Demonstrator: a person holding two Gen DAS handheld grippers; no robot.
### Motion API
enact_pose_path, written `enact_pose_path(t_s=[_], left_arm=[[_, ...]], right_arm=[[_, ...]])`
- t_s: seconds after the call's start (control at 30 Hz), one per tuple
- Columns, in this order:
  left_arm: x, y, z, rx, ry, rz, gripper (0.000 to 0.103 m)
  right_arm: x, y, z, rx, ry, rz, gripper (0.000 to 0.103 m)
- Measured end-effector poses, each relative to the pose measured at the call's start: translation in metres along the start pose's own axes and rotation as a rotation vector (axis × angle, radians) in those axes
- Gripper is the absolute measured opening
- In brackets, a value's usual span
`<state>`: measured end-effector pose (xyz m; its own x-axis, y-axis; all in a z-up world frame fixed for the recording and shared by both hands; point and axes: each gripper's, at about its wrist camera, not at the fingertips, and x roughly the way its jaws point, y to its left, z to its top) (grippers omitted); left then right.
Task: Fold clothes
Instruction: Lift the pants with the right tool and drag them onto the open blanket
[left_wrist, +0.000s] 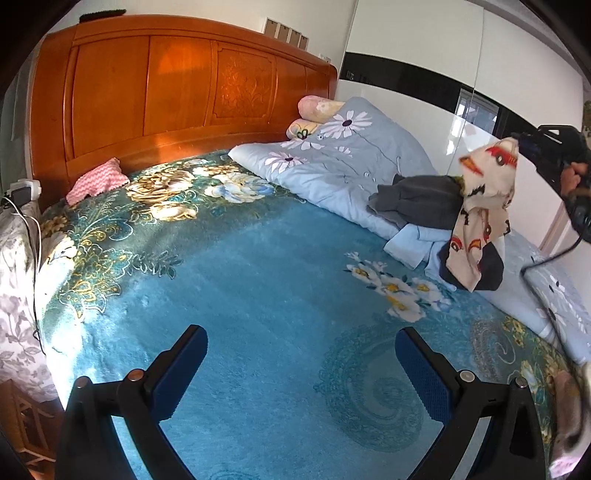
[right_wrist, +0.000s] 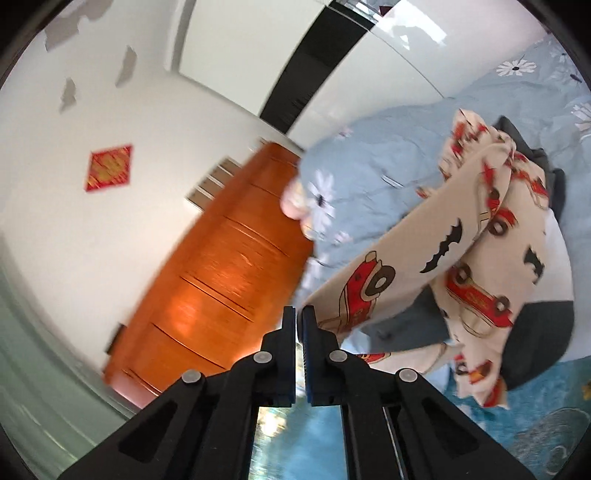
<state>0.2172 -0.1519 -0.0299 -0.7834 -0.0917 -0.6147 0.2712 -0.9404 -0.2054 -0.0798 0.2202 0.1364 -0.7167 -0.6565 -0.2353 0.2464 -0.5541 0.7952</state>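
Observation:
A cream garment printed with red cars and black bats (left_wrist: 484, 206) hangs in the air at the right, above a pile of clothes. My right gripper (left_wrist: 526, 142) holds it by its top edge, a person's hand (left_wrist: 572, 177) behind it. In the right wrist view the jaws of the right gripper (right_wrist: 298, 314) stand pressed together, and the garment (right_wrist: 443, 240) trails off from the fingertips to the right. The pile has a dark grey garment (left_wrist: 417, 199) and a light blue one (left_wrist: 406, 243). My left gripper (left_wrist: 301, 334) is open and empty over the blue blanket (left_wrist: 258, 277).
A pale blue daisy quilt (left_wrist: 340, 155) lies heaped along the bed's right side against a white wardrobe (left_wrist: 424, 92). The orange wooden headboard (left_wrist: 166, 92) stands at the back, a pink zigzag cloth (left_wrist: 98, 181) below it. A cable hangs at the left edge.

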Motion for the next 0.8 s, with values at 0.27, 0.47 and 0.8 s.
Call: enact_pose_path(t_s=[0.27,0.47,0.8], left_arm=[[-0.006,0.0,0.005,-0.024,-0.015,-0.012,0.103],[-0.016,-0.006,0.008,-0.015,-0.041,-0.025,0.103],[-0.051,0.044,-0.003,-0.067,-0.082,0.099,0.103]], right_arm=[[-0.049,0.094,0.041,-0.196,-0.071,0.116,0.002],[-0.078,0.184,0.008,-0.343,0.016,0.345,0.002],[-0.033,0.259,-0.159,-0.469,0.41,0.586,0.002]])
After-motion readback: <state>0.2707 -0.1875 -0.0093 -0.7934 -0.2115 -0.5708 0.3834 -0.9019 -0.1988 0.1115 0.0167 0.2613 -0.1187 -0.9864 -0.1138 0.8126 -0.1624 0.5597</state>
